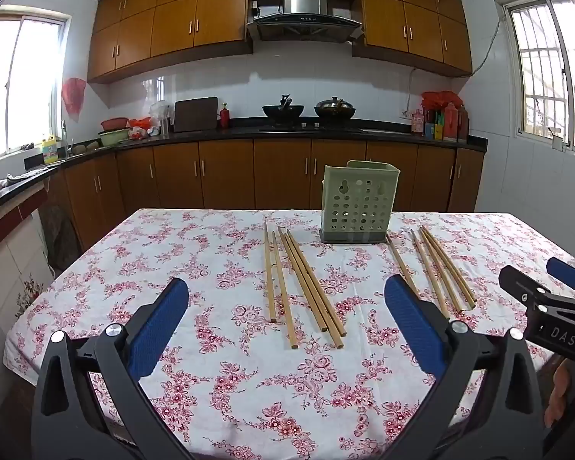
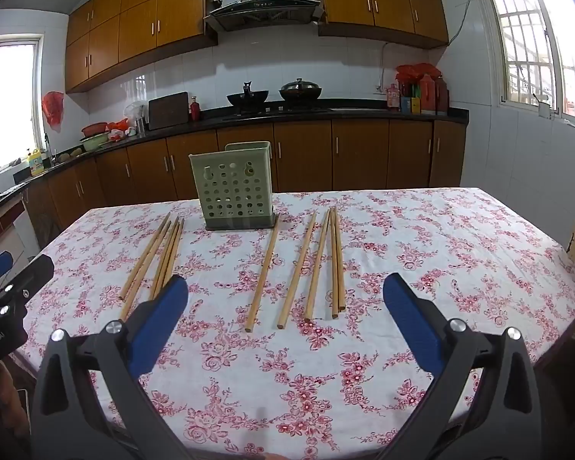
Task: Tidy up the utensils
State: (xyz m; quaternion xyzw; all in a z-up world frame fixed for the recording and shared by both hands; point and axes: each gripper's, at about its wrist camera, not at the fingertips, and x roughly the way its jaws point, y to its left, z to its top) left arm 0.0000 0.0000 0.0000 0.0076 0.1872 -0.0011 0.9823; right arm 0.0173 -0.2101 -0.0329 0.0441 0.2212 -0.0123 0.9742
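Wooden chopsticks lie loose on the floral tablecloth [image 1: 211, 260] in two groups: five [image 1: 301, 283] left of the holder [image 1: 358, 207], five more [image 2: 310, 264] right of it, all flat and roughly pointing toward the near edge. Pale green and perforated, the holder stands upright on a dark base near the far side of the table, with nothing visible inside. Both grippers hover above the near edge, apart from every stick; the left gripper [image 1: 285, 303] has its blue pads spread wide and holds nothing, and the right gripper [image 2: 285, 299] is likewise wide and bare.
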